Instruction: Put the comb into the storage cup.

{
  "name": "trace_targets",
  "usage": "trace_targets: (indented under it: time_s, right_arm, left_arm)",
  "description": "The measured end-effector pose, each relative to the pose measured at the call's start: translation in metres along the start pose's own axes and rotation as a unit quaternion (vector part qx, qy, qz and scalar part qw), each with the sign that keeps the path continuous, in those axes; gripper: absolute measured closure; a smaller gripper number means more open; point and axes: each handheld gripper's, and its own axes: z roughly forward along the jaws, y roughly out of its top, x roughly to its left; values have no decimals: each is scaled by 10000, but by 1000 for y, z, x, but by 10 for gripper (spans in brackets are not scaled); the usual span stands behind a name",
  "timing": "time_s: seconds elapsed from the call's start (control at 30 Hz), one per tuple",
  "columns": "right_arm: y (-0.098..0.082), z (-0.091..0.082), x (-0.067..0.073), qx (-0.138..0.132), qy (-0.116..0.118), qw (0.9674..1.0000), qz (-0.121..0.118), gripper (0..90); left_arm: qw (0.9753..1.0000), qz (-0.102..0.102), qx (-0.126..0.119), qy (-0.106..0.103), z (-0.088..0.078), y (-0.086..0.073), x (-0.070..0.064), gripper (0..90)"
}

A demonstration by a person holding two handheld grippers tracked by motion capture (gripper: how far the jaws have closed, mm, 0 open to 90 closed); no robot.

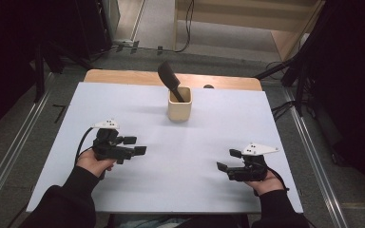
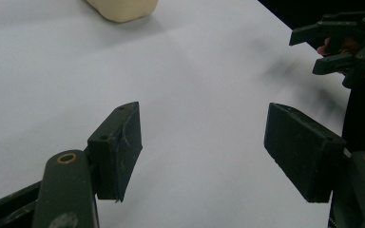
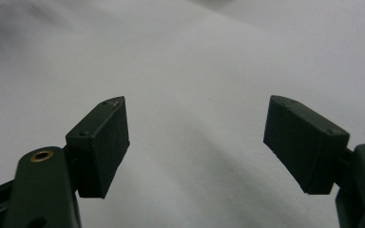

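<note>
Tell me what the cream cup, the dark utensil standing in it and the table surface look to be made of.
Cup: probably matte ceramic or plastic; cream, even, thick-walled, with no glare.
Utensil: likely dark plastic or silicone; a flat, dull black blade without metallic shine, leaning against the cup's rim.
Table surface: a smooth white sheet or laminate with soft sheen, laid over a wooden board whose light brown strip shows along the far edge.

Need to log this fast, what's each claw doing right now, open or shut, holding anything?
Left claw: open, holding nothing, above the white table.
Right claw: open, holding nothing, above the table.
</note>
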Motion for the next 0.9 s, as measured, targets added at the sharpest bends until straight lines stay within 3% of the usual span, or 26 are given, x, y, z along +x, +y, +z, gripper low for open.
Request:
trace_targets:
  time_s: [0.9]
  right_arm:
    - [-1,1,0,62,18,10000,-27,215]
  left_arm:
    - [9995,5,202,227,-22,-23,2,294]
